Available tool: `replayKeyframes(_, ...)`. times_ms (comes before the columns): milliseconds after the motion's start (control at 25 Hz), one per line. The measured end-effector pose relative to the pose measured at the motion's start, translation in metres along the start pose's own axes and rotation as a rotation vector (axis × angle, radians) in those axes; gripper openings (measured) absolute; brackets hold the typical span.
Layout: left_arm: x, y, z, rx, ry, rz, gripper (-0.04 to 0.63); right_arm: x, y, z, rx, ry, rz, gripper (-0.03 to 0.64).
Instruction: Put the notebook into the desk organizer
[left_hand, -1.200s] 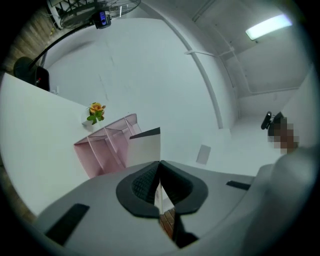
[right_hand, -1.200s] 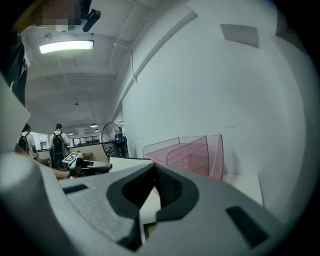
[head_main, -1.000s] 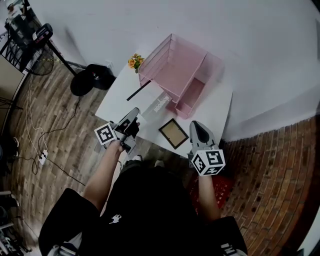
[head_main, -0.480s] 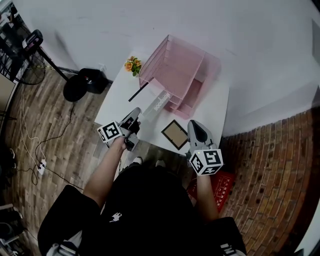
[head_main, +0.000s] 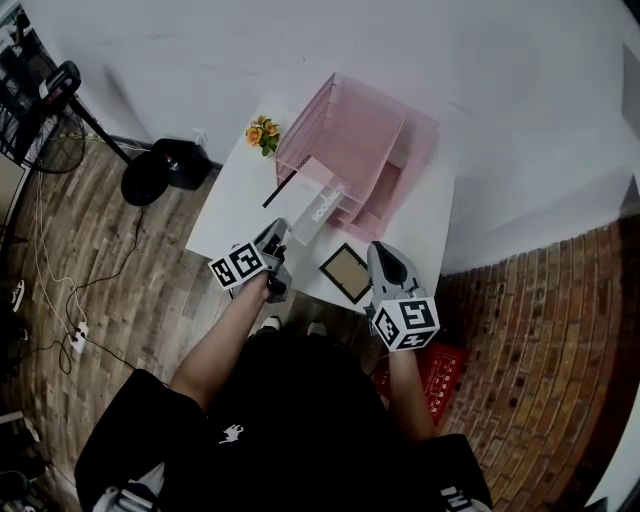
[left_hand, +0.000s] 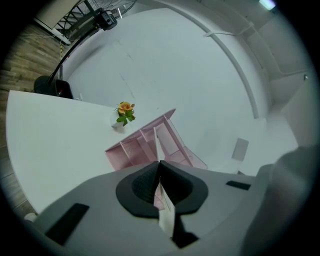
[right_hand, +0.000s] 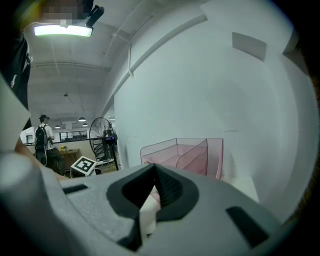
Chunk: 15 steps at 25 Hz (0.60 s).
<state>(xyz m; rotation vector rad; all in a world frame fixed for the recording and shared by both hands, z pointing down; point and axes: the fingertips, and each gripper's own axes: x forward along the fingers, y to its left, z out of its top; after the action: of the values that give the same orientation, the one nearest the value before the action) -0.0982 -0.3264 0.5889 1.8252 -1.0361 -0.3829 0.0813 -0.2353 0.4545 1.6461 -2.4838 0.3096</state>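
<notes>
The pink mesh desk organizer (head_main: 345, 135) stands at the back of the white table (head_main: 225, 205), against the wall. My left gripper (head_main: 280, 232) is shut on the near end of the white notebook (head_main: 315, 205). The notebook's far end reaches the organizer's front left side. In the left gripper view the notebook (left_hand: 156, 142) shows edge-on, running from the pinched jaws (left_hand: 160, 164) toward the organizer (left_hand: 131, 150). My right gripper (head_main: 378, 250) hovers over the table's near right edge, shut and holding nothing. In the right gripper view the organizer (right_hand: 185, 155) lies ahead of the jaws (right_hand: 154, 167).
A black pen (head_main: 280, 187) lies left of the notebook. A small picture frame (head_main: 347, 272) rests flat between the grippers. A flower pot (head_main: 263, 131) sits at the back left corner. A fan stand base (head_main: 165, 165) is on the floor to the left.
My left gripper has come down and turned, carrying the notebook forward until its far end meets the organizer. The right gripper has shifted slightly left.
</notes>
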Motion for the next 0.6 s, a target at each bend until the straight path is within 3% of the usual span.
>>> replayKeyframes(240,0.023,-0.002,-0.009,0.033,-0.019,0.070,0.026,0.002,-0.007,-0.001,-0.004,0.006,0.006,0.003)
replayKeyframes(600,0.045,-0.006,-0.016,0.014,-0.034,0.094,0.035,0.002,-0.023,0.000,0.005,0.005,0.008,0.003)
